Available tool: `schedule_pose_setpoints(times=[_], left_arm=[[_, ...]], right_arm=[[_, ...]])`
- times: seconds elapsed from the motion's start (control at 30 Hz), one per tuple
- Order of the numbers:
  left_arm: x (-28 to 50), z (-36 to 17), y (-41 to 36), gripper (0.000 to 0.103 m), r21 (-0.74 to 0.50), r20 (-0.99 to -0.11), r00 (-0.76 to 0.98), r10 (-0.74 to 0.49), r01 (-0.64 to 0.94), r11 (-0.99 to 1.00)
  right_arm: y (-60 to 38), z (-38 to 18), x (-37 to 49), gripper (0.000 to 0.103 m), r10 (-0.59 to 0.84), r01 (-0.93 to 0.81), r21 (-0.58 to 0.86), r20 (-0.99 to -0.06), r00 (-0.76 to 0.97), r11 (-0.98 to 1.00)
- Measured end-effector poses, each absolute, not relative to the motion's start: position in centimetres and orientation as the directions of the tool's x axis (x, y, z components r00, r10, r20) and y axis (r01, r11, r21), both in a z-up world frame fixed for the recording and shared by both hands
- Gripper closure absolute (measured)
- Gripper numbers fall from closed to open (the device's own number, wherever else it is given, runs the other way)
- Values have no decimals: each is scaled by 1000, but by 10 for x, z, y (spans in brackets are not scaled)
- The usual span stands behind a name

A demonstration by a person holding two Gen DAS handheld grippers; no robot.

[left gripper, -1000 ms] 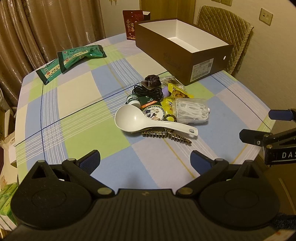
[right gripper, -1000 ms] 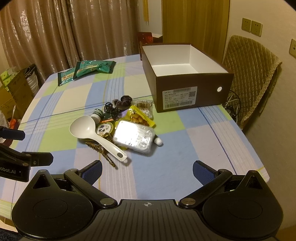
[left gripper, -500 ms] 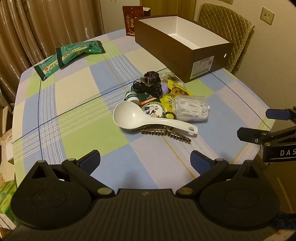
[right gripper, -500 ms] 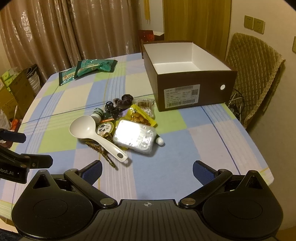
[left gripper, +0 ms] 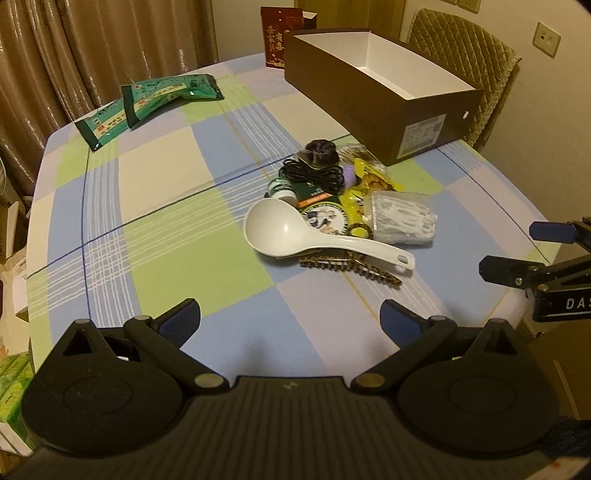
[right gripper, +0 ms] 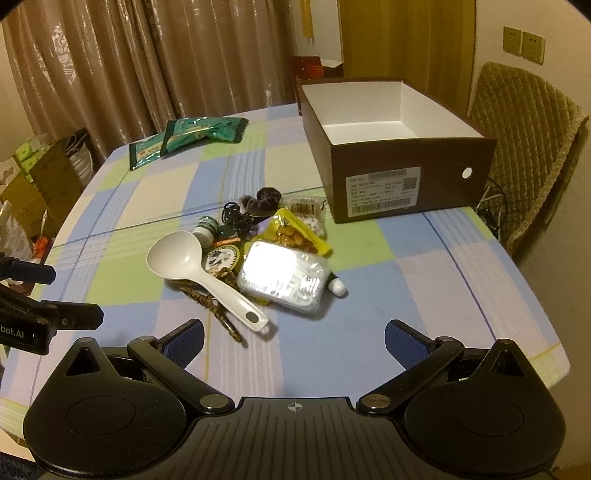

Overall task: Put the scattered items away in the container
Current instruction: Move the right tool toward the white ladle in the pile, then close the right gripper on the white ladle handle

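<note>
A pile of small items lies mid-table: a white ladle (left gripper: 295, 236) (right gripper: 192, 264), a clear plastic box of floss picks (left gripper: 402, 218) (right gripper: 284, 277), a yellow snack bag (right gripper: 295, 234), a black cable (left gripper: 314, 173), a dark scrunchie (right gripper: 260, 199), a small bottle (right gripper: 205, 229) and a leopard hair clip (left gripper: 351, 267). The open brown shoebox (left gripper: 384, 70) (right gripper: 391, 147) stands behind the pile, white inside, nothing showing in it. My left gripper (left gripper: 290, 319) and right gripper (right gripper: 293, 338) are open and empty, above the near table edge, short of the pile.
Two green packets (left gripper: 147, 99) (right gripper: 184, 136) lie at the far left of the checked tablecloth (left gripper: 166, 221). A red box (left gripper: 277, 33) stands behind the shoebox. A quilted chair (right gripper: 524, 147) stands at the right. Curtains hang behind; cartons sit on the floor at left.
Both grippers have drifted slightly; the views shifted a little lower and closer to the table. Nothing on the table moved. Both stay open.
</note>
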State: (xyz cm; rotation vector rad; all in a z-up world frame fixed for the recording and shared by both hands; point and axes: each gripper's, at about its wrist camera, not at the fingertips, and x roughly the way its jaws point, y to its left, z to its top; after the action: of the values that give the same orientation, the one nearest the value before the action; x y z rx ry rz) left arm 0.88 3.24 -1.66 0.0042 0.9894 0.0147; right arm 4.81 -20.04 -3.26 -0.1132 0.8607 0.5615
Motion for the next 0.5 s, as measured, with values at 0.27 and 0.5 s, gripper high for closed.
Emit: schedule_pose_setpoints(times=[0.27, 0.5], left_arm=[[15, -21, 49, 1, 5, -837, 547, 26, -41, 999], [19, -26, 67, 1, -3, -840, 541, 37, -74, 997]], right_arm=[[-192, -40, 57, 2, 458, -560, 130, -734, 501, 819], [-177, -46, 66, 3, 518, -648, 125, -721, 460, 751]])
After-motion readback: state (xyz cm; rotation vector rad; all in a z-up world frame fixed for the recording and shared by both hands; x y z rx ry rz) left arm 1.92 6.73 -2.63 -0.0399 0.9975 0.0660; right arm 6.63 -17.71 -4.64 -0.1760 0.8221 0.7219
